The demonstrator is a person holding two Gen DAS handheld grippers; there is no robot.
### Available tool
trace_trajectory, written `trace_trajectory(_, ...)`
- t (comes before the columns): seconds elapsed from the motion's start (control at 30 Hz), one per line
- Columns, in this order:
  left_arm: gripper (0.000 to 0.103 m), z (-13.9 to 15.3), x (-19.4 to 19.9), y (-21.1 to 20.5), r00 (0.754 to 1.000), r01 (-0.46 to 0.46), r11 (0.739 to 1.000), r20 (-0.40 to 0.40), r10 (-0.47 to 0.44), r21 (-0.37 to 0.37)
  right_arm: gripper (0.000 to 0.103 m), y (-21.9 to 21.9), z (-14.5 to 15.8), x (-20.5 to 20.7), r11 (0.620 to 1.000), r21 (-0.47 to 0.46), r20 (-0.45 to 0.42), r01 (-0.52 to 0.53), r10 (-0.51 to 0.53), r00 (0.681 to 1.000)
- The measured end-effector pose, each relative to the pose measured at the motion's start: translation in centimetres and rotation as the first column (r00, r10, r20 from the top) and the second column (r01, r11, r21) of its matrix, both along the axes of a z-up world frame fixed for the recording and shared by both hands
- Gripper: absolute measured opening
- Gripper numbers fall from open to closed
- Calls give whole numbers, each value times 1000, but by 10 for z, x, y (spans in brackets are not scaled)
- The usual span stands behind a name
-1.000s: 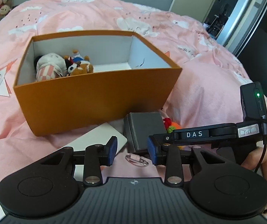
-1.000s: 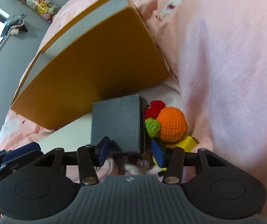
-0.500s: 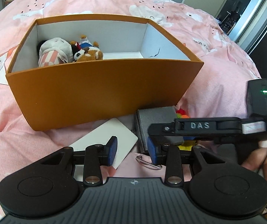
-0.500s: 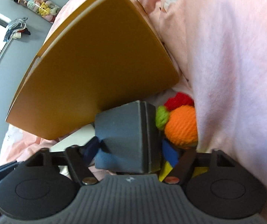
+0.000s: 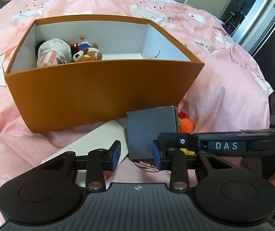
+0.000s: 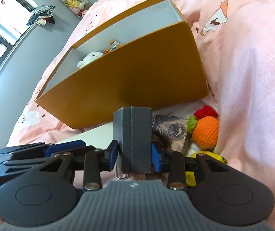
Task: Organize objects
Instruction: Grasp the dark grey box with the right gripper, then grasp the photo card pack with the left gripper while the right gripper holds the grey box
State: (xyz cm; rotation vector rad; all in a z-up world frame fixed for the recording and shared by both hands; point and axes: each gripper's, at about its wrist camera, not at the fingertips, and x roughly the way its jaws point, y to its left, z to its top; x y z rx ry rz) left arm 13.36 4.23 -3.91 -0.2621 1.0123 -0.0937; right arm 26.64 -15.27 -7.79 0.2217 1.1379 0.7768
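Observation:
An orange cardboard box (image 5: 102, 88) with a white inside stands on the pink bed and holds plush toys (image 5: 66, 52). My right gripper (image 6: 134, 156) is shut on a dark grey box (image 6: 133, 136) and holds it tilted just above the bed, in front of the orange box (image 6: 129, 80). The grey box also shows in the left wrist view (image 5: 151, 130). My left gripper (image 5: 136, 156) is open and empty, low over the bed beside the right gripper.
A crocheted orange fruit (image 6: 204, 132) with red and green parts, a picture card (image 6: 170, 132) and a yellow item (image 6: 206, 156) lie right of the grey box. A white flat card (image 5: 91, 142) lies in front of the orange box. A door stands open at the back right.
My right gripper closed on the dark grey box and lifted it off the bed, uncovering the picture card. The left gripper rose and looks further into the orange box.

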Motion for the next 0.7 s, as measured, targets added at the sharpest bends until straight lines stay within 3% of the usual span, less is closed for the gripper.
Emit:
trace_trajectory(0.07, 39, 2, 0, 0, 1000, 9, 1000, 3, -9, -4, 39, -6, 2, 0, 1000, 0, -10, 23, -23, 1000)
trace_trajectory(0.17, 39, 4, 3, 1, 999, 41, 999, 3, -41, -26, 39, -26, 20, -3, 996, -24, 75, 90, -88, 993)
trace_trajectory(0.27, 41, 2, 14, -8, 990, 129, 991, -44, -131, -41, 39, -50, 29, -4, 990, -64, 129, 129, -120, 984)
trace_trajectory(0.37, 49, 0, 27, -23, 977, 202, 979, -72, -201, 9, 39, -66, 26, -5, 983, -87, 122, 164, -152, 981)
trace_trajectory(0.5, 58, -7, 44, -39, 973, 209, 977, -112, -203, 48, 39, -80, 19, 1, 977, -61, 99, 203, -197, 975)
trace_trajectory(0.7, 61, -31, 74, -65, 955, 252, 960, -195, -225, 126, 38, -87, 30, -1, 967, -86, 211, 238, -216, 953)
